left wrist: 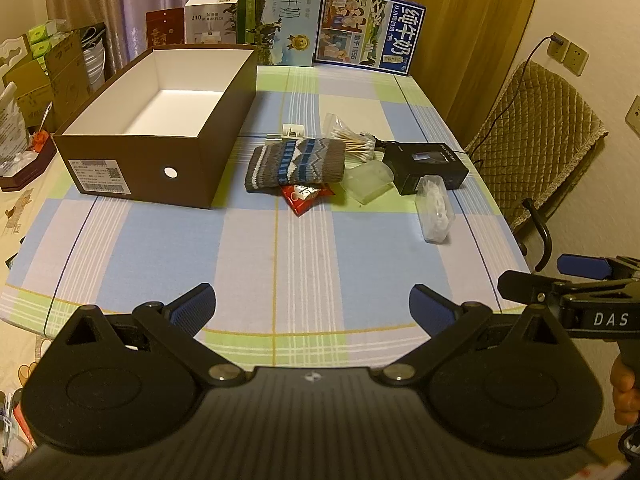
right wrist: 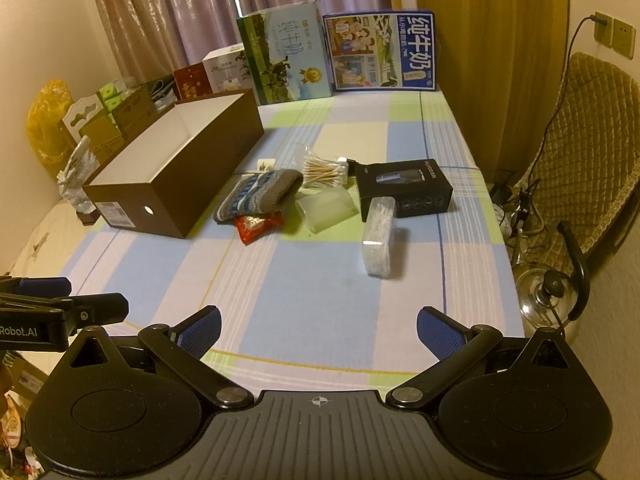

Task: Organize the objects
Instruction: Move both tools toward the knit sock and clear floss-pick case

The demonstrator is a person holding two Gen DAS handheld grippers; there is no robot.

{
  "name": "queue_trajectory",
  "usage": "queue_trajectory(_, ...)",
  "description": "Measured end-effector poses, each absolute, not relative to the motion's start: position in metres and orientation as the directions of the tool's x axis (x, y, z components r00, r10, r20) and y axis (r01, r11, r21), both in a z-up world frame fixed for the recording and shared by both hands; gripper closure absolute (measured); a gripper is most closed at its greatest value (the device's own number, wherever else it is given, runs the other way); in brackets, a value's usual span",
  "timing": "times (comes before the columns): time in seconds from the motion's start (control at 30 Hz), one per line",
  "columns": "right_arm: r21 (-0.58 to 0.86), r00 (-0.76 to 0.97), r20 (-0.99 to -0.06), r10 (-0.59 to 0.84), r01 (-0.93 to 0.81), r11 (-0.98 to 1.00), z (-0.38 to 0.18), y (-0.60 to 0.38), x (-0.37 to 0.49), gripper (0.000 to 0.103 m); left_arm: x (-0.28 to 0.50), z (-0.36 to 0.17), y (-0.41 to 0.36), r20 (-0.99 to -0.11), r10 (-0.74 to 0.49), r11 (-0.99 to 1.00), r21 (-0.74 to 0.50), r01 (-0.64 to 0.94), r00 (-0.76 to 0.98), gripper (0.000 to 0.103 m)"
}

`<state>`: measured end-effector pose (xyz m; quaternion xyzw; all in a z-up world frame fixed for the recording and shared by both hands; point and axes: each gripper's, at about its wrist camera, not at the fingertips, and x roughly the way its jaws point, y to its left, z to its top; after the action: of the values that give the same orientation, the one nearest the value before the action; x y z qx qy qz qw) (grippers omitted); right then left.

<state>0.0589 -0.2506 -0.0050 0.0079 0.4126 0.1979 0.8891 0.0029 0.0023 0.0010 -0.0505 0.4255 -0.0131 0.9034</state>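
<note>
**Eng:** Holding both grippers wide and empty, you are. Left gripper point(left wrist: 313, 307) hovers over the near edge of the table point(left wrist: 360, 248), fingers spread, nothing between them. Right gripper point(right wrist: 319, 330) same: jaws far apart, over the near edge of the checked cloth, gripping nothing.

**Op:** Where's the stuff relative to them?

**Eng:** All well ahead of your fingers, mid-table. Closest to your right gripper is the clear plastic case point(right wrist: 378, 236), lying lengthwise with its far end against the black box point(right wrist: 404, 190). Left of that box is a translucent container point(right wrist: 328, 208), tilted. Behind it is a bag of cotton swabs point(right wrist: 320, 172). The knitted sock point(right wrist: 258, 196) lies left of the container, and it sits on top of a red packet point(right wrist: 256, 228) that pokes out toward you. A small white clip thing point(right wrist: 266, 165) is just behind the sock; can't tell what it is.

**Op:** And the bin?

**Eng:** Brown shoebox point(left wrist: 156, 128), lid off, white inside, looks empty from the left wrist view. It sits left of the pile, near the sock but apart from it. Label and a round hole on the end facing you.

**Op:** Anything else in frame?

**Eng:** Two milk cartons, the green one point(left wrist: 280, 16) and the blue one point(left wrist: 368, 32), stand against the far edge. A quilted chair point(right wrist: 580, 152) and a metal kettle point(right wrist: 548, 292) sit off the right side. Your hand point(left wrist: 626, 394) shows on the right gripper's handle in the left view.
</note>
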Motion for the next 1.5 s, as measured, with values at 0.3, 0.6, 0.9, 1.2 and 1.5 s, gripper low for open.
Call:
queue_trajectory(0.3, 0.177, 0.576, -0.733, 0.362, -0.353, 0.919, -0.007, -0.248, 0.068, 0.002, 0.013, 0.000, 0.005, -0.773, -0.061, 0.995, -0.101, -0.027, 0.631, 0.001)
queue_trajectory(0.6, 0.170, 0.573, -0.739, 0.356, -0.353, 0.920, -0.011, -0.245, 0.079, 0.002, 0.022, -0.002, 0.009, -0.779, -0.057, 0.994, -0.101, -0.035, 0.624, 0.001)
queue_trajectory(0.9, 0.162, 0.573, -0.744, 0.344, -0.345, 0.925, -0.014, -0.243, 0.094, 0.002, 0.038, -0.005, 0.011, -0.790, -0.056, 0.995, -0.095, -0.031, 0.611, 0.001)
queue_trajectory(1.2, 0.157, 0.581, -0.744, 0.330, -0.328, 0.931, -0.024, -0.240, 0.117, 0.002, 0.062, -0.015, 0.012, -0.799, -0.064, 0.996, -0.085, -0.006, 0.597, 0.001)
queue_trajectory(1.5, 0.152, 0.577, -0.760, 0.299, -0.290, 0.945, -0.035, -0.239, 0.140, 0.002, 0.095, -0.029, 0.011, -0.811, -0.074, 0.997, -0.076, 0.020, 0.580, 0.001)
